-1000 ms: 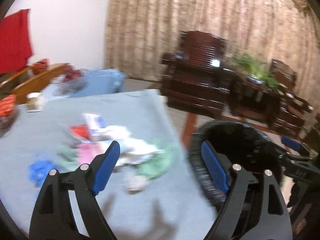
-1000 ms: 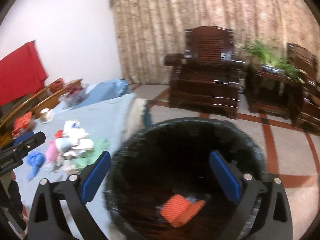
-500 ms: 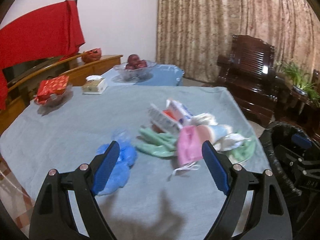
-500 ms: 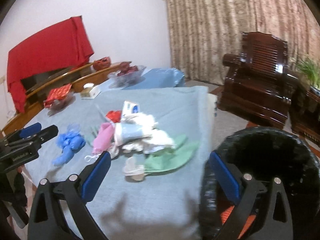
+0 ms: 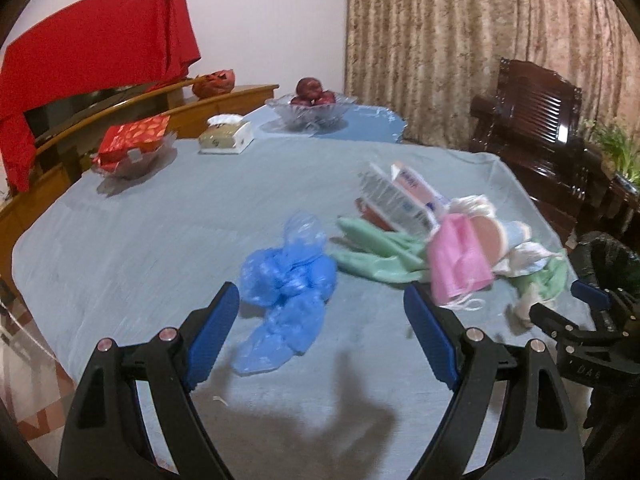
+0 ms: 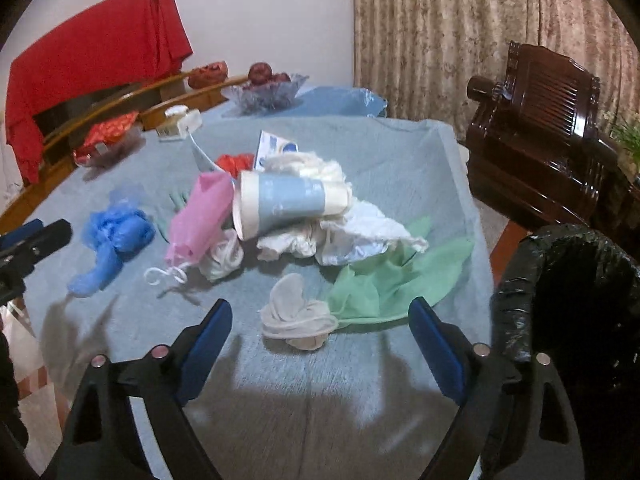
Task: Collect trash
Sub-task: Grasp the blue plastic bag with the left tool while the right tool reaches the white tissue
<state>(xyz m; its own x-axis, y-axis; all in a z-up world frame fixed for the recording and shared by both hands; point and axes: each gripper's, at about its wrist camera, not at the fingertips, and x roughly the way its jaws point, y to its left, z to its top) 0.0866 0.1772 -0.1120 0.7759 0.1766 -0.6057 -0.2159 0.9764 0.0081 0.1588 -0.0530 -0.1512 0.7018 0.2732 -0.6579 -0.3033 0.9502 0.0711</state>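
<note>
In the left wrist view my left gripper (image 5: 320, 322) fills the bottom of the frame, its blue-padded jaws spread wide with nothing between them. Just above it, at centre, lies a crumpled blue plastic shoe cover (image 5: 286, 280) on the pale blue-grey tablecloth (image 5: 160, 232). To its right sit a light green glove (image 5: 376, 250) and a pink face mask (image 5: 460, 260) with white ear loops, then a tilted carton (image 5: 400, 196) whose print is too blurred for me to read.

In the right wrist view my right gripper (image 6: 320, 332) is at the bottom, its jaws closing but gripping nothing. A small wad of whitish tissue (image 6: 298, 314) lies on the cloth just above the gap between the pads, apart from both. A sheet of green paper (image 6: 400, 276) spreads to the right of the wad. Higher, at centre, a blue-and-white paper cup (image 6: 280, 202) lies on its side on crumpled white tissue (image 6: 360, 232), with the mask at its left. At the right edge stands a bin lined with a black plastic bag (image 6: 568, 300), beside the table.

At the top of the frame I see a glass bowl of dark red fruit (image 6: 266, 84), a red cloth (image 6: 96, 60) at upper left, and a dark wooden armchair (image 6: 540, 120) at the right.
</note>
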